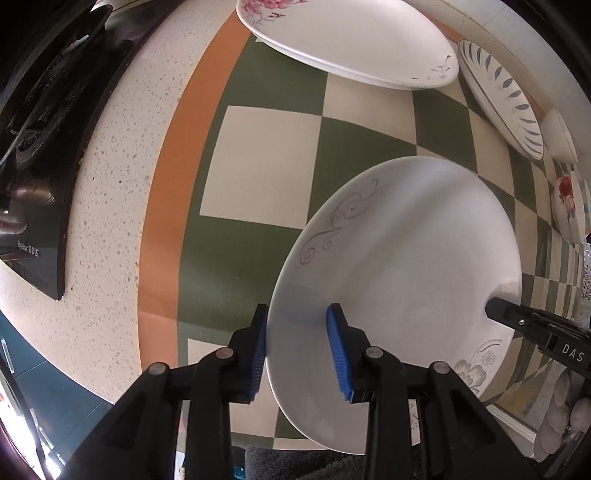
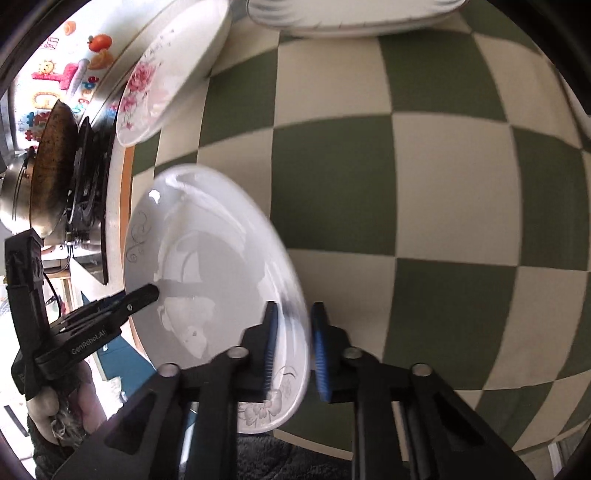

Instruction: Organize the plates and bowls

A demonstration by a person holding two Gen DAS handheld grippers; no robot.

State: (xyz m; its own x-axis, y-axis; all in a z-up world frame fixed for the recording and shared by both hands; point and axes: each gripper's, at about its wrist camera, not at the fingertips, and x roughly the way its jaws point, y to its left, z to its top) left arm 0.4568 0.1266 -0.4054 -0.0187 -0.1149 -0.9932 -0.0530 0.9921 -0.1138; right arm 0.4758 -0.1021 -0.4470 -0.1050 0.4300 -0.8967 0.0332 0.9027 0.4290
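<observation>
Two tools are set astride one white, grey-scrolled ceramic plate (image 1: 399, 266): left tool (image 1: 297, 354) and right tool (image 2: 293, 354), both spread, rim between fingers.

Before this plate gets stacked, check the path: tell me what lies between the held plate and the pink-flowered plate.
Nothing visible does. The white swirl-patterned plate sits between both hand-held grippers' fingers, left and right. Only bare green-and-cream checkered mat lies between it and the white pink-flowered plate. The grey-leaf-rimmed plate lies off to the side.
</observation>
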